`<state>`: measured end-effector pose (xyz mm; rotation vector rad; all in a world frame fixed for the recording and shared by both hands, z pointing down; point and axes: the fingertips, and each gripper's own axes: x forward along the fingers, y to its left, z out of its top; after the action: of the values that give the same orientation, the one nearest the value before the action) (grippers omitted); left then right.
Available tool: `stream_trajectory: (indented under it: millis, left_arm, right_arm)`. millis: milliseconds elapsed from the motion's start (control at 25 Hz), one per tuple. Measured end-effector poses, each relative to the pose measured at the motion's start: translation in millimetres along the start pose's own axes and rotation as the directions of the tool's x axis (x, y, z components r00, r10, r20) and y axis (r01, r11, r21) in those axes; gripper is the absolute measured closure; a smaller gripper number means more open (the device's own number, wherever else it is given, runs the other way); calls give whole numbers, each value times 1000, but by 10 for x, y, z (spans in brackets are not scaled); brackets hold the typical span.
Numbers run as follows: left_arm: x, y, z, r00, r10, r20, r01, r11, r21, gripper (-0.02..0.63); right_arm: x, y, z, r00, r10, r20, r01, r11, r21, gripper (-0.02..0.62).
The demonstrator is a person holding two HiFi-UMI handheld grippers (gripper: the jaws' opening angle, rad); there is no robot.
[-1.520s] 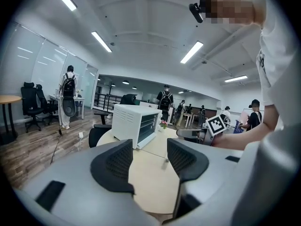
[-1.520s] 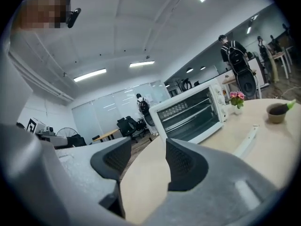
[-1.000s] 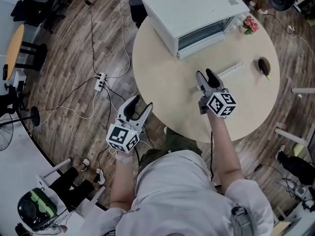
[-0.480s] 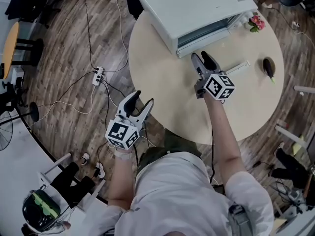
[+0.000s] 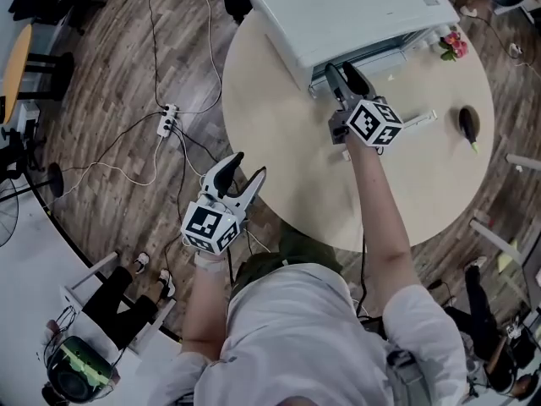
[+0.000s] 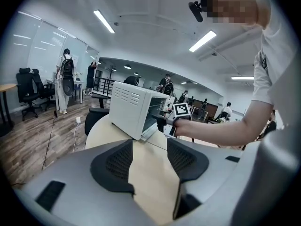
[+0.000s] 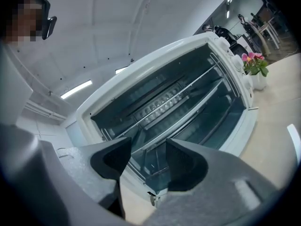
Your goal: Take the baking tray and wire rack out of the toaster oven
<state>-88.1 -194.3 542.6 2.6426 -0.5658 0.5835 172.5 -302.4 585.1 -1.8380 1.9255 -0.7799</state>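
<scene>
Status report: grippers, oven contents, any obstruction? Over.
Right gripper open, empty, at mouth of white toaster oven. Left gripper open, empty, beside beige round table. Metal wire rack inside oven, untouched. Nothing blocking.

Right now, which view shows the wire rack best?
The right gripper view: it looks straight into the open toaster oven at the wire rack. The head view shows only the oven's top; the left gripper view, its side.

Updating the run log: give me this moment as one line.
right tongs: open, empty, at toaster oven mouth | left tongs: open, empty, beside table | wire rack: inside oven
</scene>
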Motion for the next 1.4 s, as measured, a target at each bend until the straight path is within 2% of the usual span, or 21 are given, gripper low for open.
stream_trajectory:
  millis: [560, 840, 1040, 1400]
  left_arm:
    - [-116, 128, -165, 999, 36, -30, -37, 999, -31, 393]
    - [-182, 154, -212, 998, 49, -37, -51, 998, -41, 393]
    - [-249, 135, -238, 998, 58, -39, -60, 997, -45, 393]
    - [-309, 66, -326, 997, 60, -41, -62, 997, -55, 393]
  right_arm:
    - [479, -83, 18, 1000, -11, 19, 10, 997, 75, 367]
    - [560, -128, 21, 999, -8, 31, 3, 987, 162, 371]
    - [427, -171, -50, 999, -33, 30, 26, 977, 213, 390]
    - [-15, -183, -138, 999, -46, 29, 39, 978, 204, 393]
